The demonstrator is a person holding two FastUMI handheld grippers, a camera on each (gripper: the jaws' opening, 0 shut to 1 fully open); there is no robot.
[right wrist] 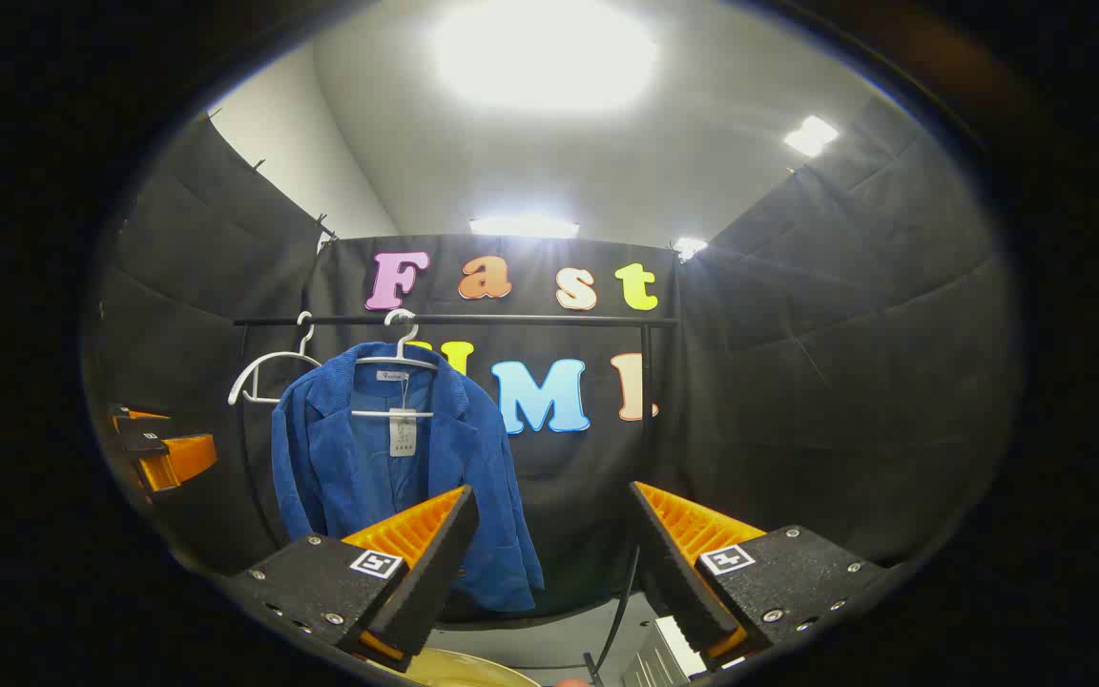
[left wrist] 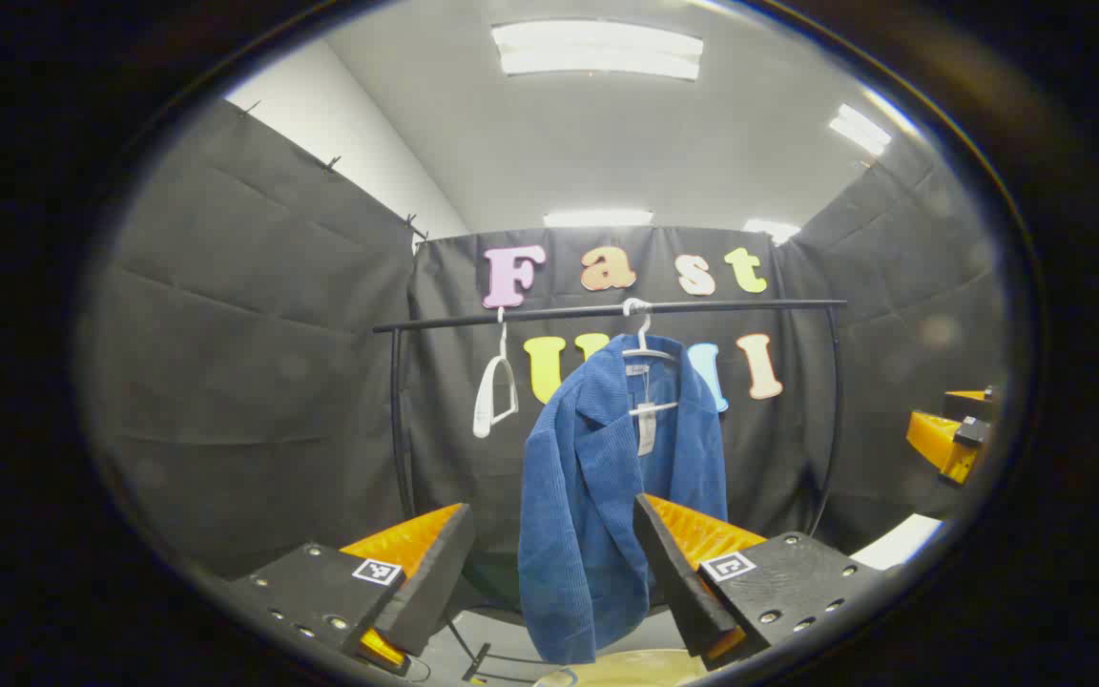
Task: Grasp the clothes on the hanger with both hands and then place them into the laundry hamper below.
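Note:
A blue corduroy jacket (left wrist: 597,477) hangs on a white hanger (left wrist: 643,345) from a black rail (left wrist: 607,311). In the left gripper view my left gripper (left wrist: 549,534) is open, its fingers framing the jacket's lower half from a distance. In the right gripper view the same jacket (right wrist: 387,458) hangs left of centre, and my right gripper (right wrist: 554,520) is open with its left finger in front of the jacket's hem. The left gripper (right wrist: 163,448) appears far left there; the right gripper (left wrist: 950,434) appears far right in the left gripper view. A pale hamper rim (left wrist: 626,668) peeks below the jacket.
An empty white hanger (left wrist: 494,391) hangs on the rail left of the jacket. The rack's black uprights (left wrist: 399,420) stand at both ends. Black cloth walls close in on three sides. A white object (left wrist: 898,542) lies at the lower right.

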